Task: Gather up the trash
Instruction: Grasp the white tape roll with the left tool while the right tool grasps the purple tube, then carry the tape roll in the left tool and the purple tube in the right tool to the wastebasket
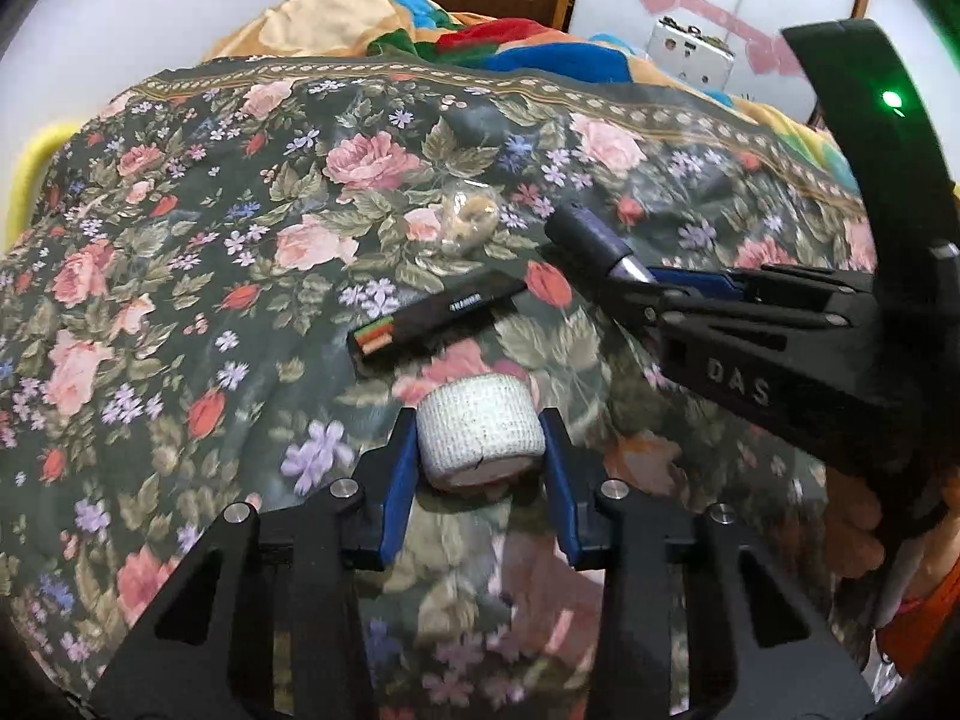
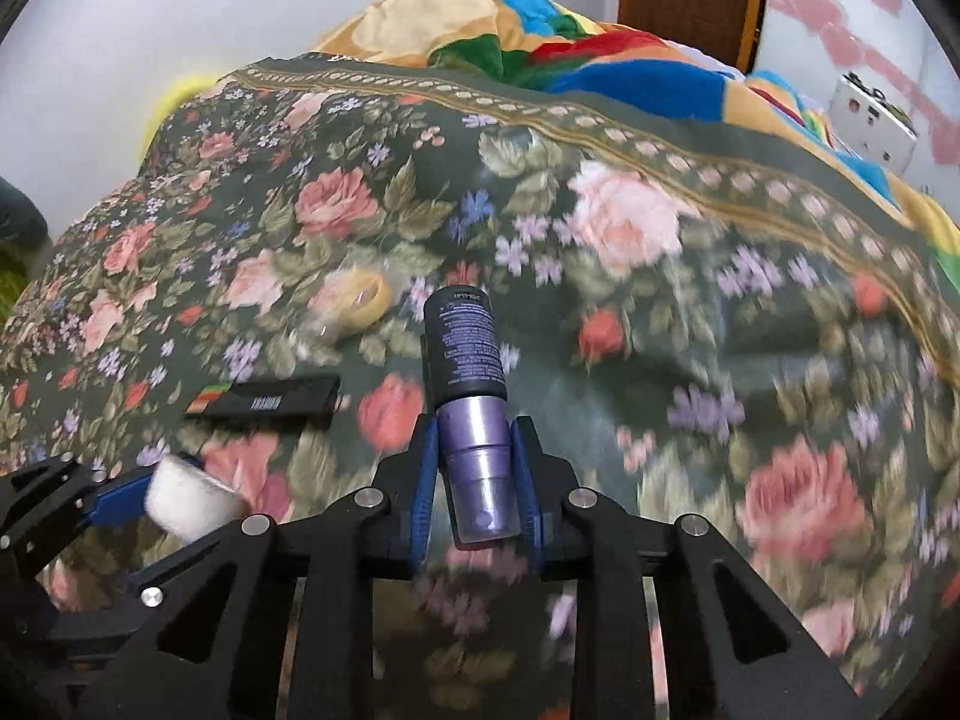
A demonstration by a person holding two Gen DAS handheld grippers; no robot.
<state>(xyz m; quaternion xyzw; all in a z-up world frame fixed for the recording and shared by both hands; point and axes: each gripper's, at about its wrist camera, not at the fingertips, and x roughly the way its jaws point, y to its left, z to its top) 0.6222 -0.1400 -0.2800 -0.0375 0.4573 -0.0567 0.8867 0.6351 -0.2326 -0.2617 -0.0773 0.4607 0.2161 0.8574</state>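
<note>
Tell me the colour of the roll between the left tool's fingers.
The bandage roll is white, clearest in the left wrist view.

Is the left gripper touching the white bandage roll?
Touching. In the left wrist view both blue pads of the left gripper press against the sides of the white bandage roll, with no gap on either side.
</note>
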